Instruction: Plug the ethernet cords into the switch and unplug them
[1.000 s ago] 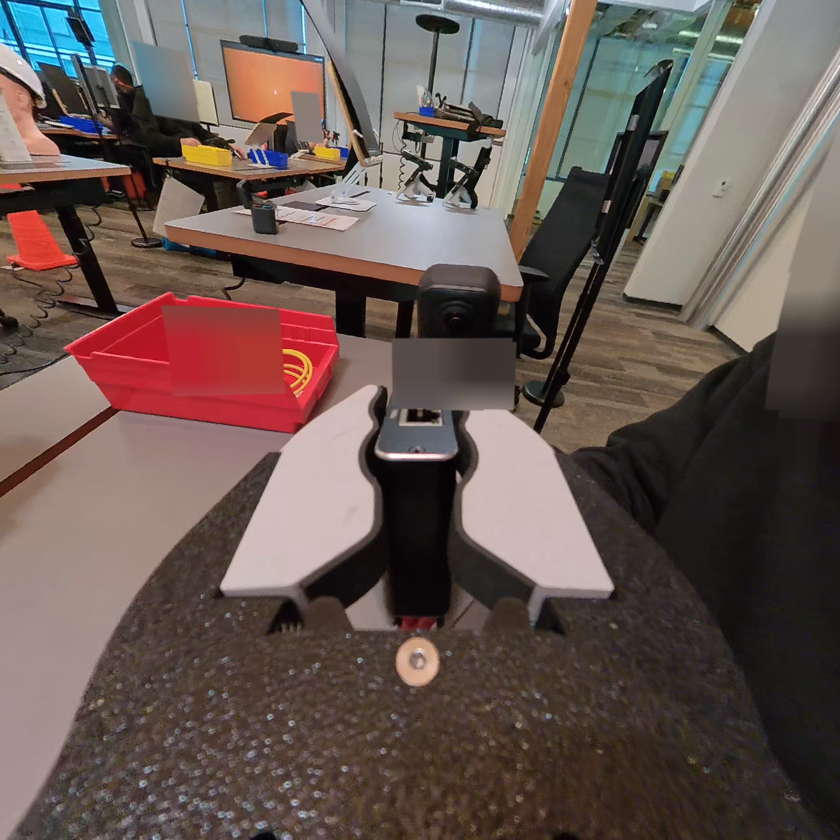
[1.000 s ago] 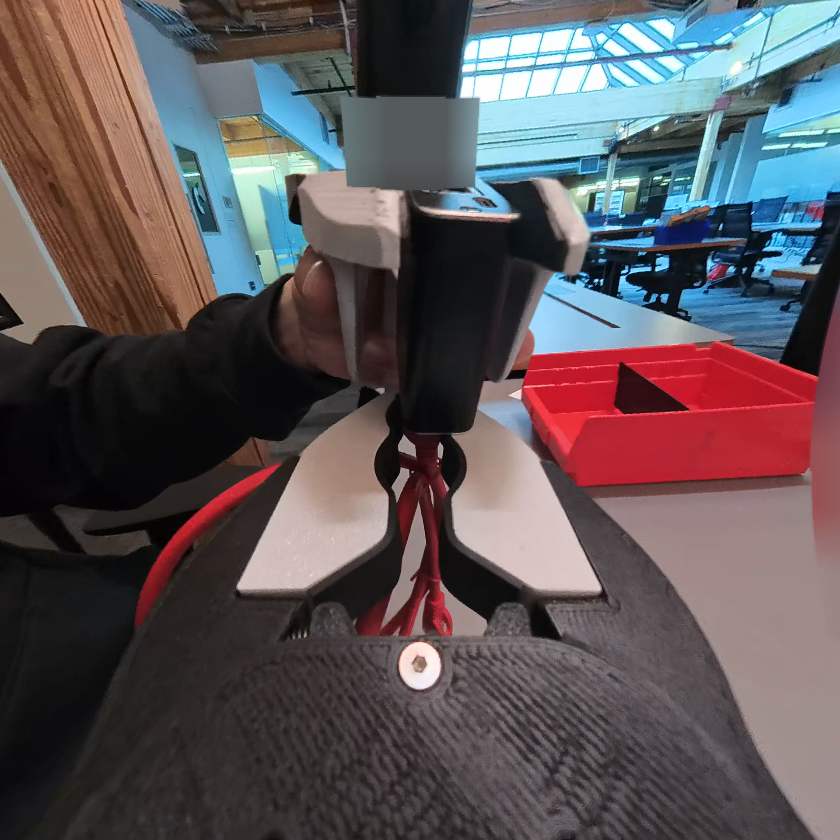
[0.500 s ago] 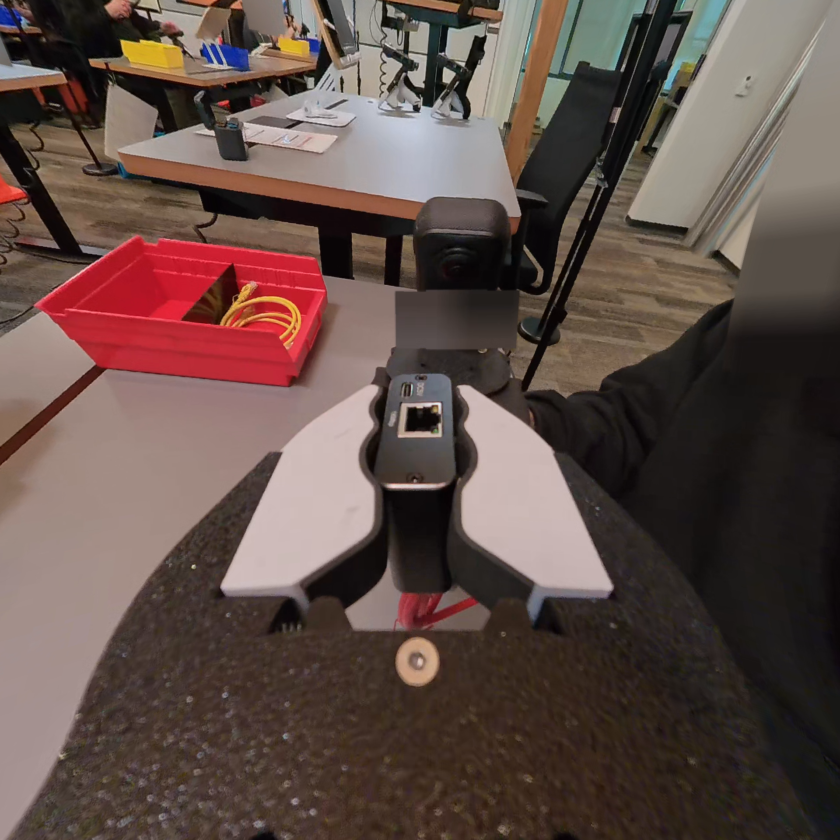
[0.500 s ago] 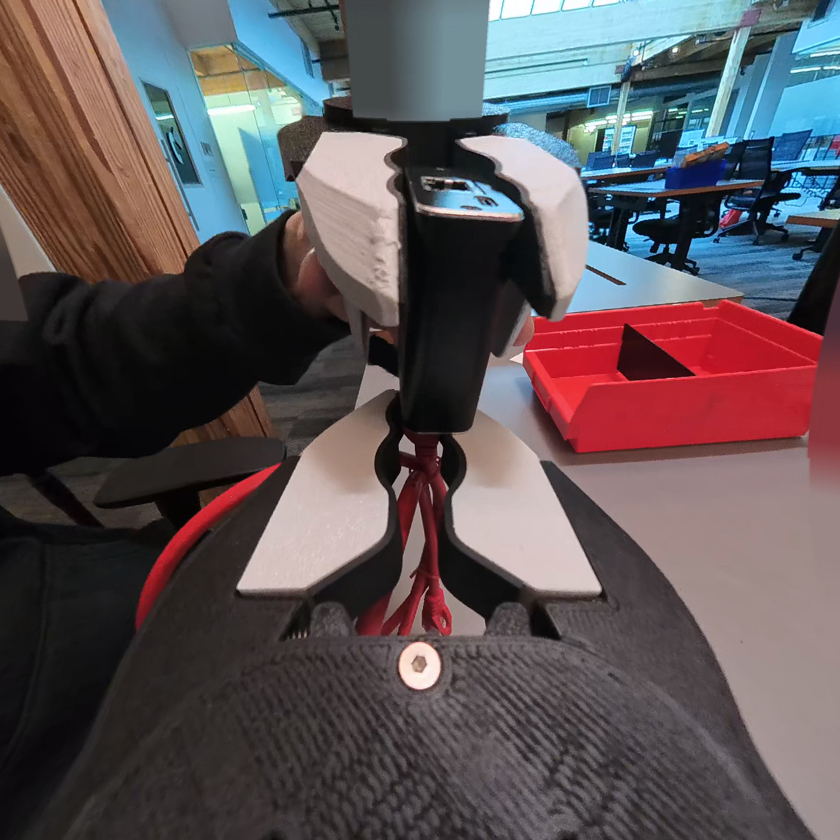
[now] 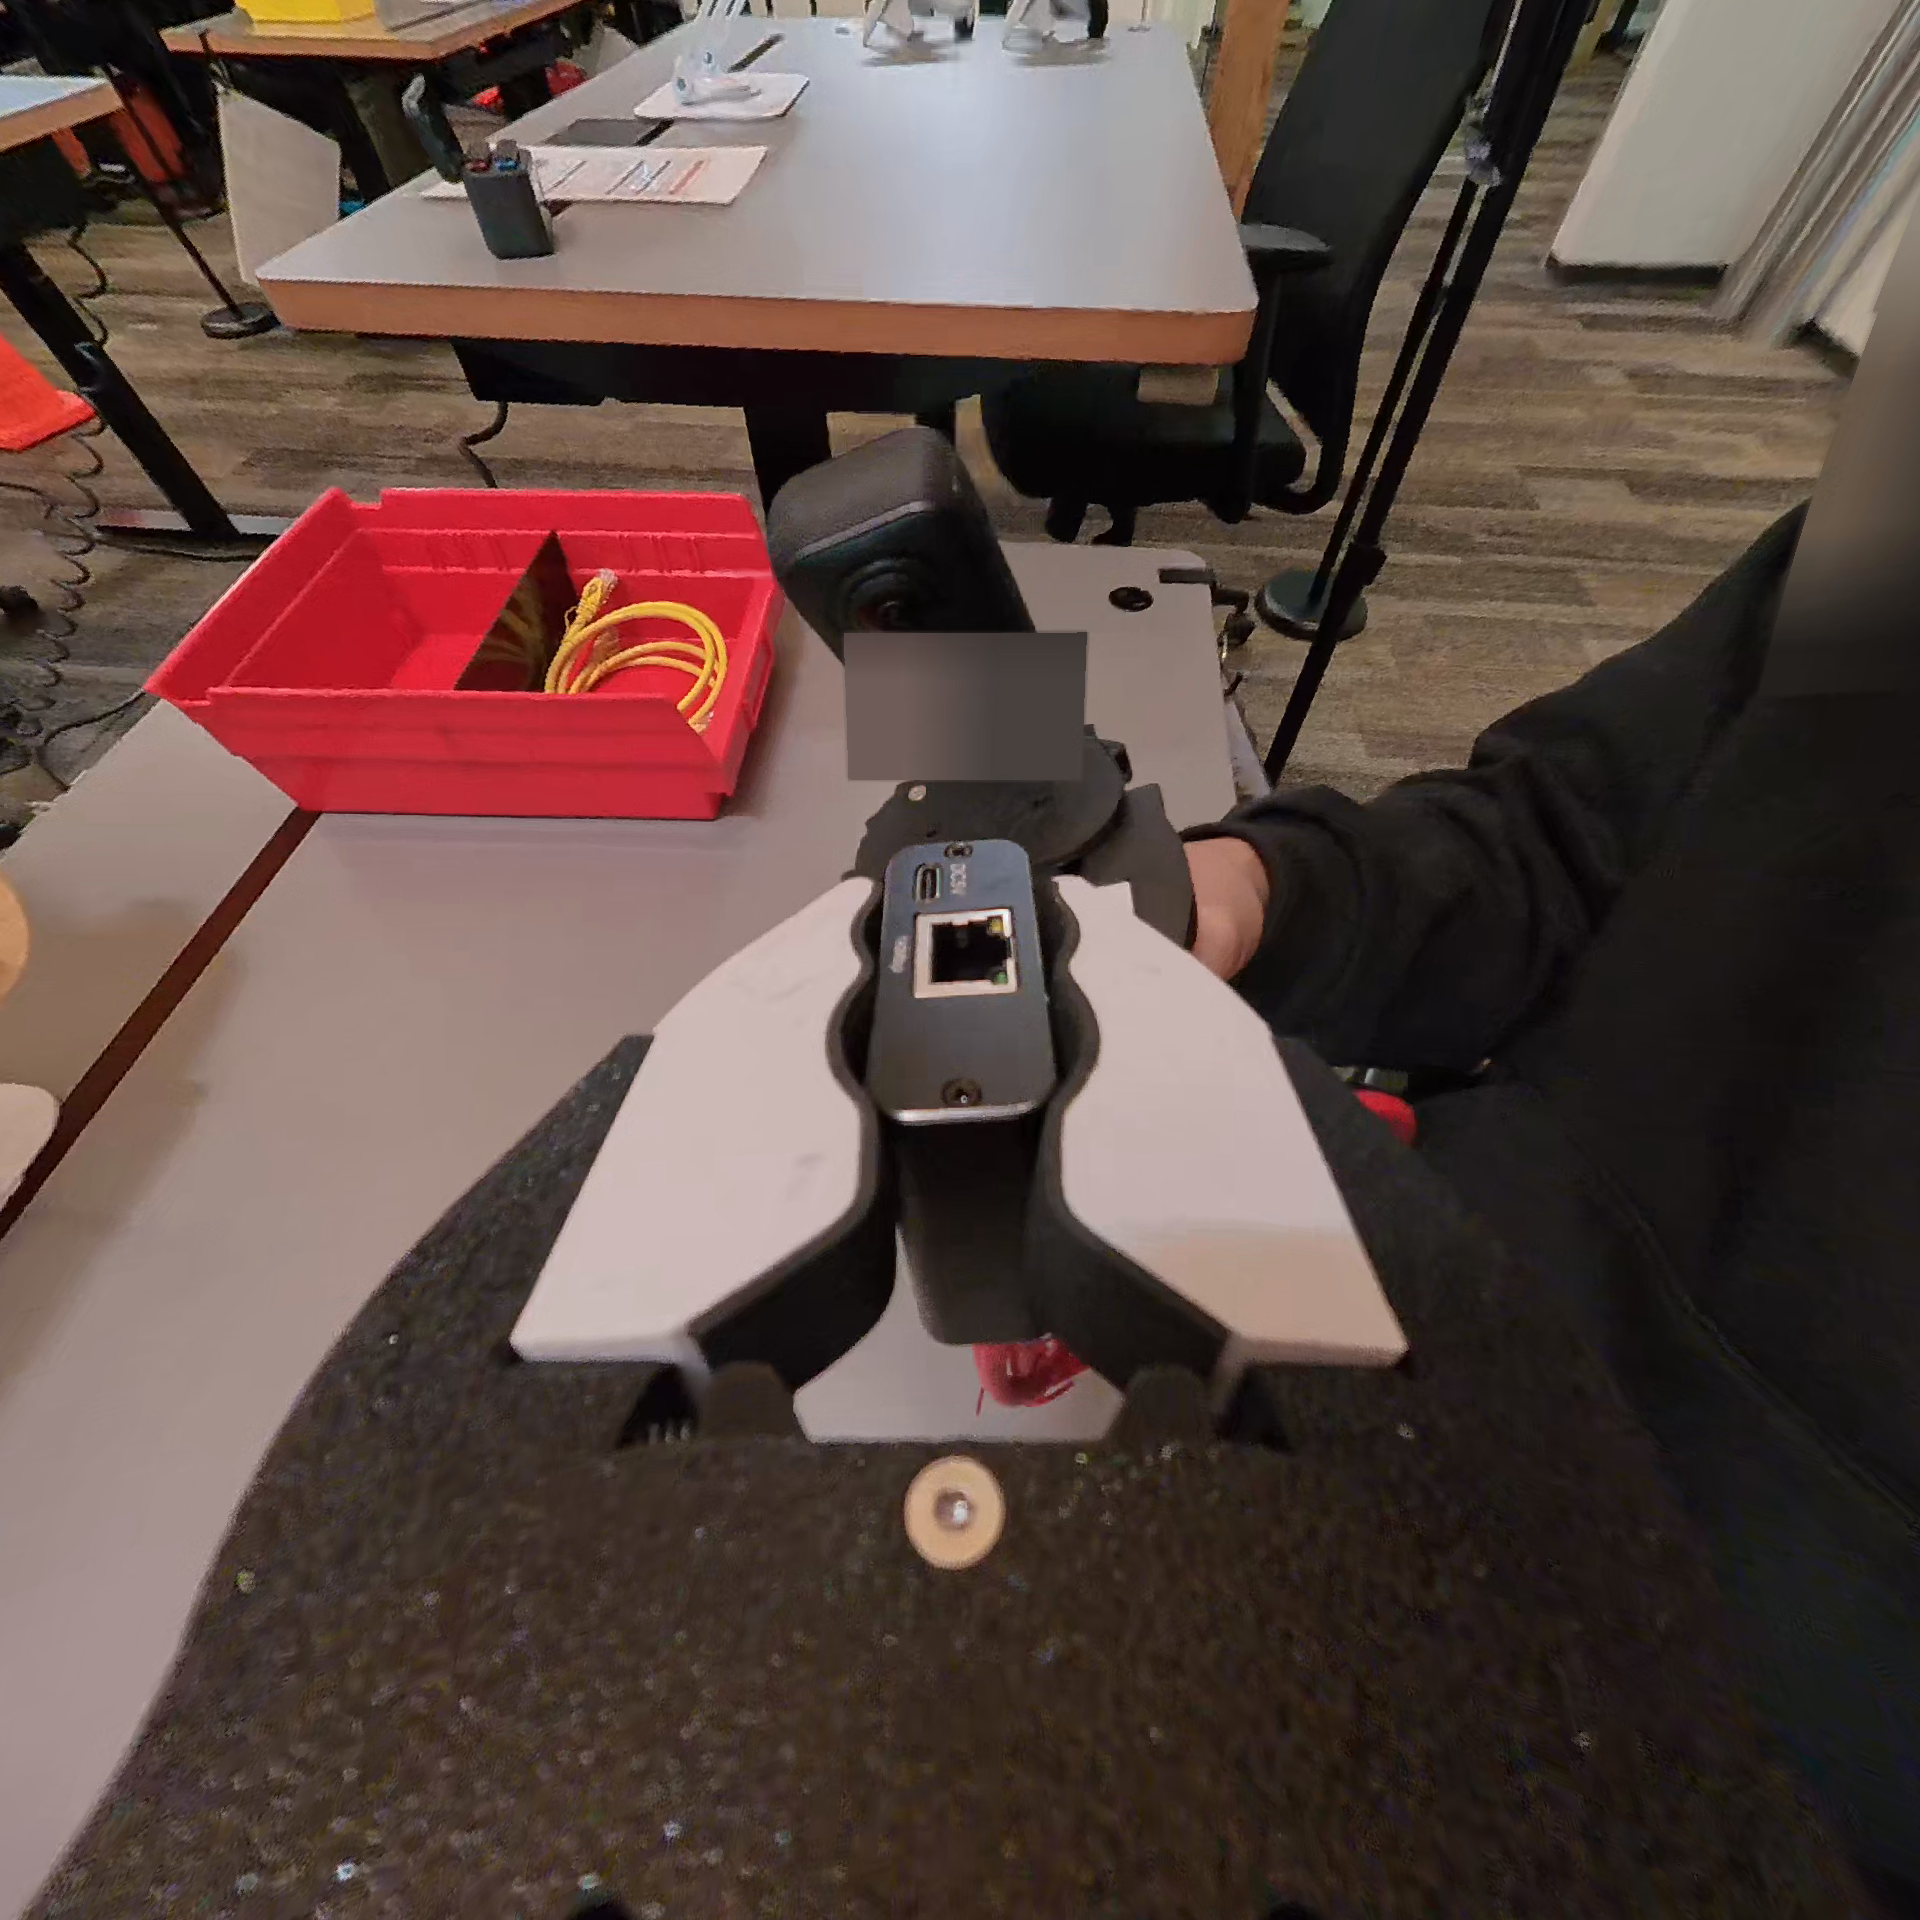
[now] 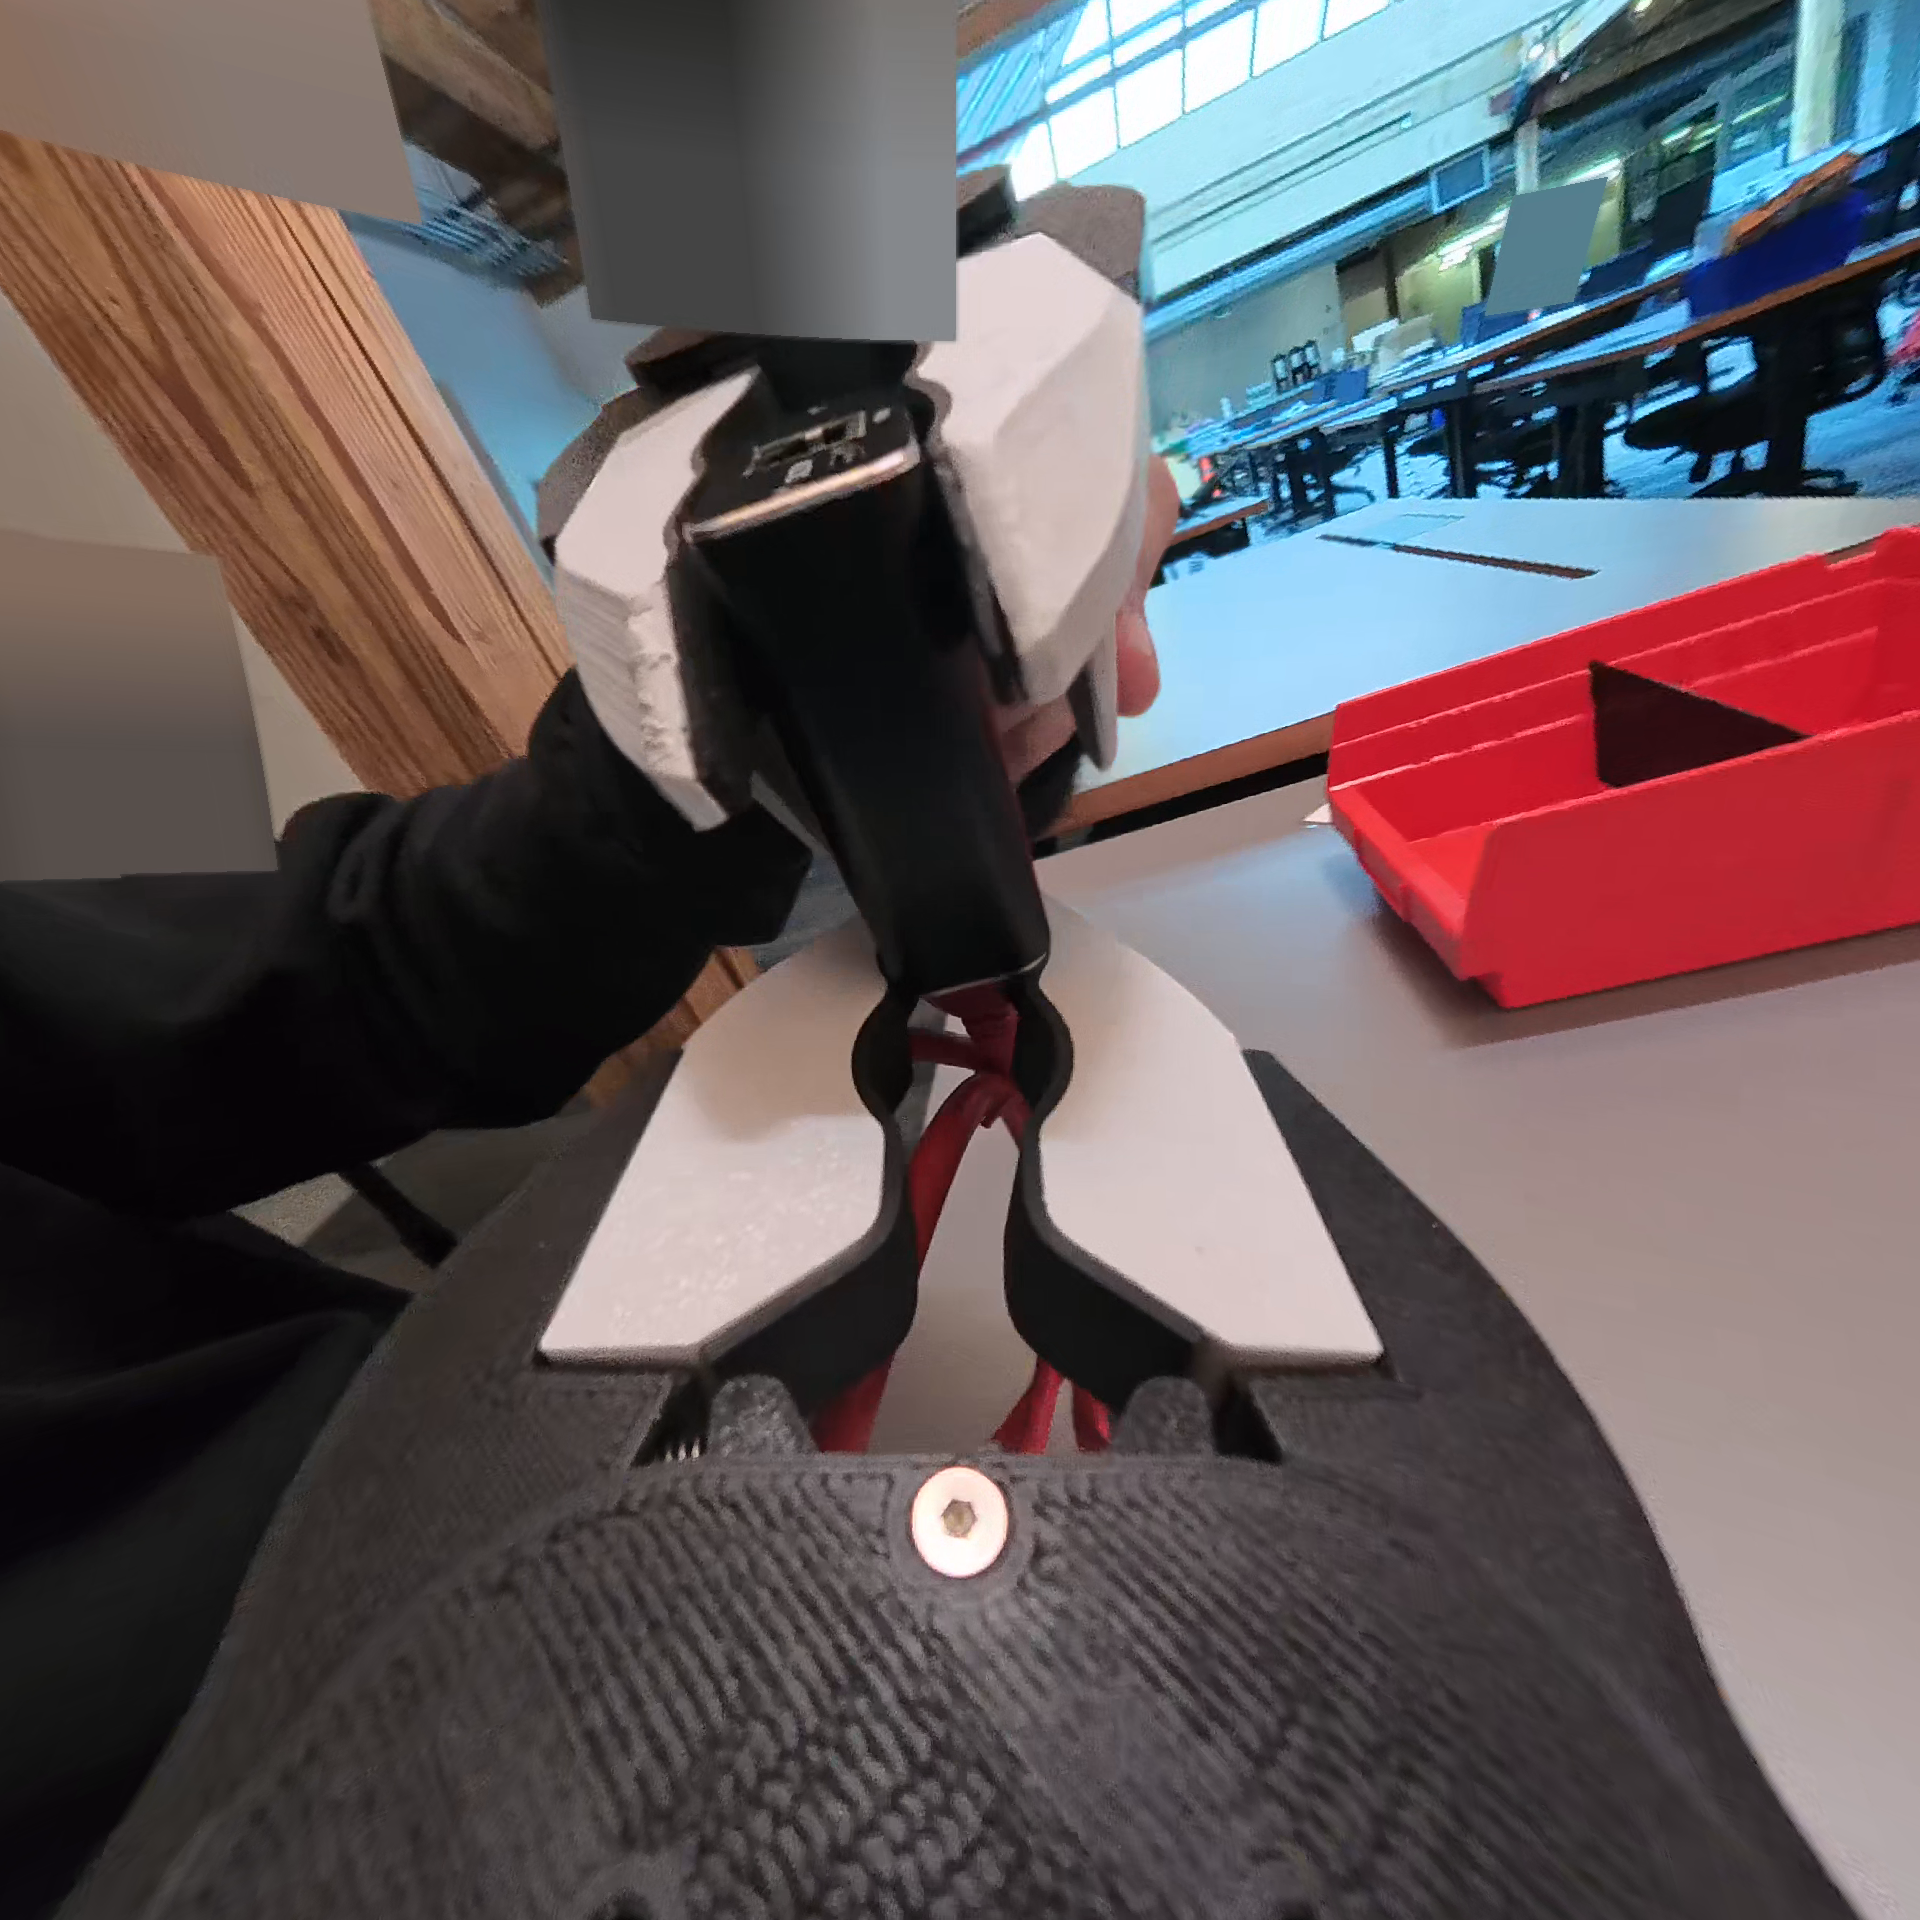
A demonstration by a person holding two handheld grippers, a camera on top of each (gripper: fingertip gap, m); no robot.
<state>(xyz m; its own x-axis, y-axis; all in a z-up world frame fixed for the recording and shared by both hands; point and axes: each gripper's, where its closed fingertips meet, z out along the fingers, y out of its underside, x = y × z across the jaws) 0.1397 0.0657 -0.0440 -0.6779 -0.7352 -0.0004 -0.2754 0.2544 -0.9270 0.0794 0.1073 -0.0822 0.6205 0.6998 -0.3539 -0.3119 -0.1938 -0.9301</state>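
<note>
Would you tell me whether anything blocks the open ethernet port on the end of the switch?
Nothing visible does: the port on the switch faces up, empty and uncovered, and the left gripper grips only its sides.

Grey worktop [image 5: 436, 1039] carries a red bin [image 5: 343, 748] near its far edge; black divider [image 5: 520, 634] stands inside it. Beyond: second grey table [image 5: 935, 208], papers [image 5: 644, 171] and small dark holder [image 5: 509, 213] near its left edge. Black chair [image 5: 1278, 312] right of it. Wooden post [image 6: 260, 436] at left.
</note>
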